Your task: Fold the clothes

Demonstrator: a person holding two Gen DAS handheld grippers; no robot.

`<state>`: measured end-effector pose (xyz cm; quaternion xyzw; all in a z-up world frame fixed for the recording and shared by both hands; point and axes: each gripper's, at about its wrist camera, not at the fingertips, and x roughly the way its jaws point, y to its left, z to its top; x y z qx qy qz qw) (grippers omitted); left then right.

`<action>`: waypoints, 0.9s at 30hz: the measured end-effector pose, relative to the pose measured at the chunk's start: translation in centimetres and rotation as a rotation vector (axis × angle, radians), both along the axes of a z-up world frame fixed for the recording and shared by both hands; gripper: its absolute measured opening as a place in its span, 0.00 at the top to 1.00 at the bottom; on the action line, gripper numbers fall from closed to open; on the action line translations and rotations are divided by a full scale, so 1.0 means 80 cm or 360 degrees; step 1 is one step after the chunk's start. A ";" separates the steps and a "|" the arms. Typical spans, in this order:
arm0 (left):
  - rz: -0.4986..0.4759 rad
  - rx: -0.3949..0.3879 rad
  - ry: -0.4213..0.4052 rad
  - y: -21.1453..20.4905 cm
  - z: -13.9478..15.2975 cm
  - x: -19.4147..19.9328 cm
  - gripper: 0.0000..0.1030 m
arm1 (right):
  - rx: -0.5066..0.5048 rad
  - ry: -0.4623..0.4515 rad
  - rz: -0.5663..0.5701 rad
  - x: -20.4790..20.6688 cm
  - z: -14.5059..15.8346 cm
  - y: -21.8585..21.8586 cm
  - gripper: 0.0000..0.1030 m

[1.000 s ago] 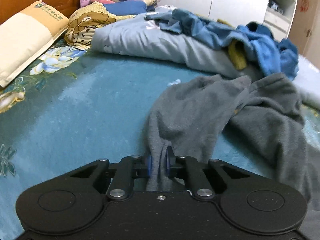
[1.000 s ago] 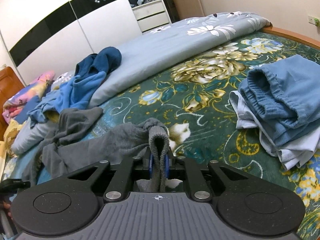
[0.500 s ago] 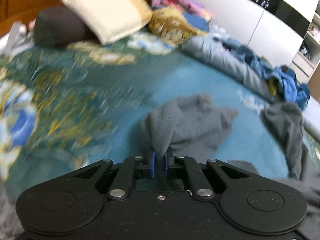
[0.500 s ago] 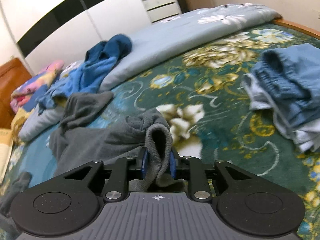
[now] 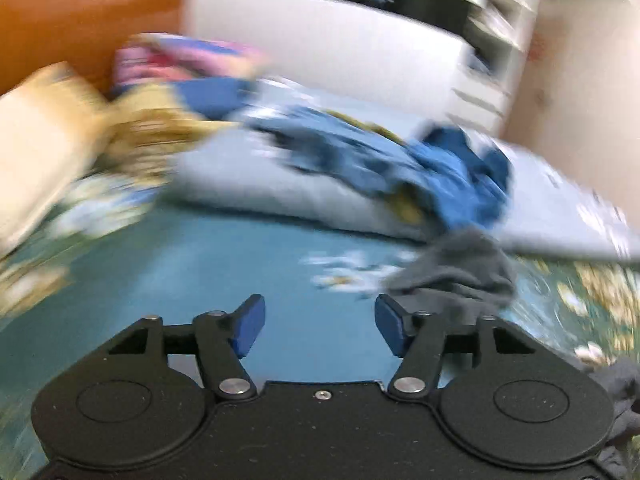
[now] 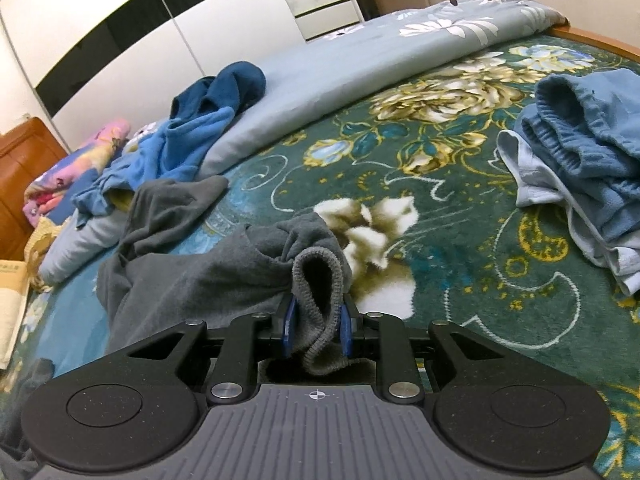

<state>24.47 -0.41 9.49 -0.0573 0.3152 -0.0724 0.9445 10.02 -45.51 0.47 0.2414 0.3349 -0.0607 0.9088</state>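
Left tool lets the garment go

Left tool (image 5: 320, 330) has just sprung apart, empty above the bed (image 5: 224, 264); right tool (image 6: 317, 330) stays clamped on the grey garment (image 6: 200, 276).

The left gripper (image 5: 320, 330) has just opened, releasing the grey garment (image 5: 456, 268).

This was a home bedroom. A bed (image 6: 460, 184) with a green floral blanket filled the view, a pale quilt (image 6: 360, 68) and loose clothes (image 6: 200, 136) lay on it, a wooden headboard (image 6: 20, 168) stood at one end, and a white wardrobe (image 6: 120, 40) lined the wall.
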 end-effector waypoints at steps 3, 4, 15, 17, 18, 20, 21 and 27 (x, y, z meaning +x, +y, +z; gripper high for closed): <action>-0.0227 0.0084 0.0081 -0.077 -0.021 0.089 0.28 | 0.0025 -0.0018 0.0015 -0.001 -0.003 -0.005 0.81; -0.0257 0.0127 0.0098 -0.098 -0.031 0.109 0.28 | 0.0043 -0.0027 0.0027 -0.002 -0.005 -0.008 0.81; -0.0518 0.0368 0.0014 -0.211 -0.107 0.237 0.26 | 0.0179 -0.0050 0.0117 -0.003 -0.031 -0.033 0.75; -0.0514 0.0298 0.0021 -0.210 -0.108 0.239 0.50 | 0.0211 -0.0060 0.0111 -0.004 -0.035 -0.036 0.75; -0.0518 0.0261 0.0028 -0.210 -0.107 0.238 0.67 | 0.0220 -0.0062 0.0109 -0.004 -0.037 -0.037 0.75; -0.0508 0.0245 0.0024 -0.212 -0.106 0.233 0.99 | 0.0236 -0.0064 0.0104 -0.005 -0.039 -0.038 0.74; -0.0467 0.0198 -0.0021 -0.205 -0.098 0.225 0.99 | 0.0239 -0.0064 0.0101 -0.005 -0.039 -0.038 0.74; -0.0144 -0.0097 -0.0318 -0.130 -0.034 0.171 0.99 | 0.0173 -0.0085 0.0087 -0.007 -0.025 -0.027 0.81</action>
